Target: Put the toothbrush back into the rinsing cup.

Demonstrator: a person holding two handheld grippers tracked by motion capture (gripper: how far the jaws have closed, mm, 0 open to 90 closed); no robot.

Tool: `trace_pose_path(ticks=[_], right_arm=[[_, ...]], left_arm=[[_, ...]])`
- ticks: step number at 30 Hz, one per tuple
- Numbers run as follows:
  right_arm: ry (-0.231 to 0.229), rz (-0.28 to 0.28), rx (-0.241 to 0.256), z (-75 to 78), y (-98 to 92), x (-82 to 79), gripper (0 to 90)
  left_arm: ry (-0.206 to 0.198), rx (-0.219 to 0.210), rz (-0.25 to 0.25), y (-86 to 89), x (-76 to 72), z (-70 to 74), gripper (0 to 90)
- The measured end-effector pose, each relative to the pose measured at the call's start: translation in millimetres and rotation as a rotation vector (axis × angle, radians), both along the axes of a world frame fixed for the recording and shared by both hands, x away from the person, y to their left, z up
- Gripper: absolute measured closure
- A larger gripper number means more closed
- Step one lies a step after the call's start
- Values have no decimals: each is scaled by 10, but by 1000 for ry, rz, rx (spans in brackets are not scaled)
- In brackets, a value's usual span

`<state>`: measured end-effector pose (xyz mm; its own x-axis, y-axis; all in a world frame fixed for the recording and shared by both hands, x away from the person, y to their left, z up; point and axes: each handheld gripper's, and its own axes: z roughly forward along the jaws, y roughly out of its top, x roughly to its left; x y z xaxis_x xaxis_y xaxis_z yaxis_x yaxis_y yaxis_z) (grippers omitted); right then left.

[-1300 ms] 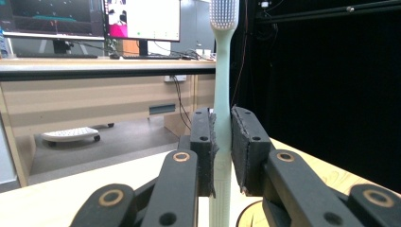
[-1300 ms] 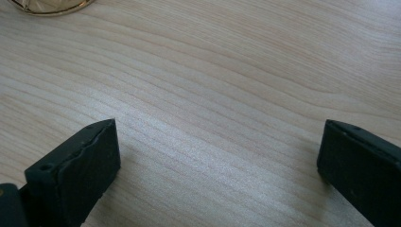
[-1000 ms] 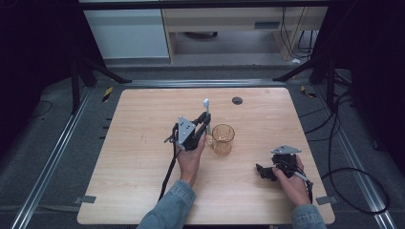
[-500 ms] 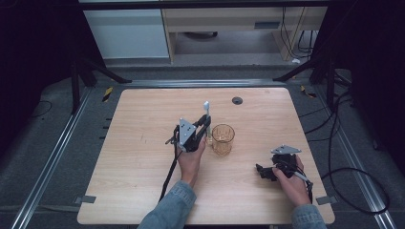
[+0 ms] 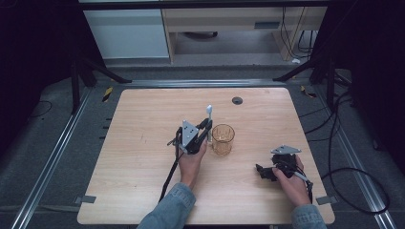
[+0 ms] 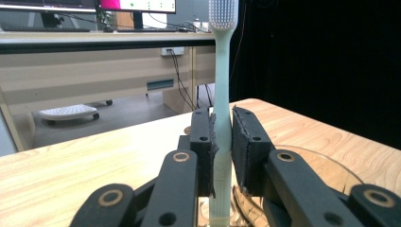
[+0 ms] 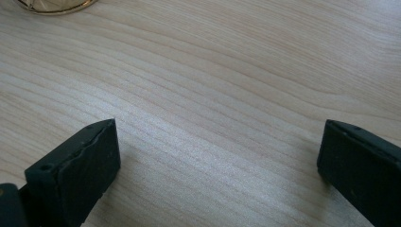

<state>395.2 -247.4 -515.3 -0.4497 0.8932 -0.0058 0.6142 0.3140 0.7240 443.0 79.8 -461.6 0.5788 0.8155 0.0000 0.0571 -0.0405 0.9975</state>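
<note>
The toothbrush [image 6: 221,90] stands upright, bristle head up, clamped by its handle between the jaws of the left gripper [image 5: 204,131] near the middle of the counter [image 5: 143,157]. The glass cup [image 5: 223,139] stands just beside it at about 3 o'clock. Compared with a second ago the brush and left gripper sit a touch nearer the cup's rim; the shift is slight, and I judge the brush is being brought over to be stood in the cup, not yet lowered in.

The right gripper [image 5: 265,171] rests at about 4 o'clock from the cup, well apart from it, in the same place as before. Its jaws stand wide over bare wood with nothing between them.

In the left gripper view the handle's lower end is cut off below the jaws, so whether it touches the counter or the glass is unclear. Only an arc of the cup's rim [image 7: 52,7] shows in the right gripper view. A small dark disc [image 5: 237,100] at 12 o'clock is too small to identify.
</note>
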Motion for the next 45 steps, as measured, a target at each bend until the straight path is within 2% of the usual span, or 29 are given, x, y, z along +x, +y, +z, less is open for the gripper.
trace_pose_path(ticks=[3, 13, 28, 45], right_arm=[[0, 1, 0, 0, 0, 0, 5], [0, 1, 0, 0, 0, 0, 5], [1, 4, 2, 1, 1, -1, 5], [-1, 7, 1, 0, 0, 0, 5]], left_arm=[[2, -7, 6, 19, 3, -3, 787], [6, 23, 6, 18, -8, -48, 786], [8, 33, 5, 30, -13, -55, 785], [25, 30, 7, 45, -30, -121, 784]])
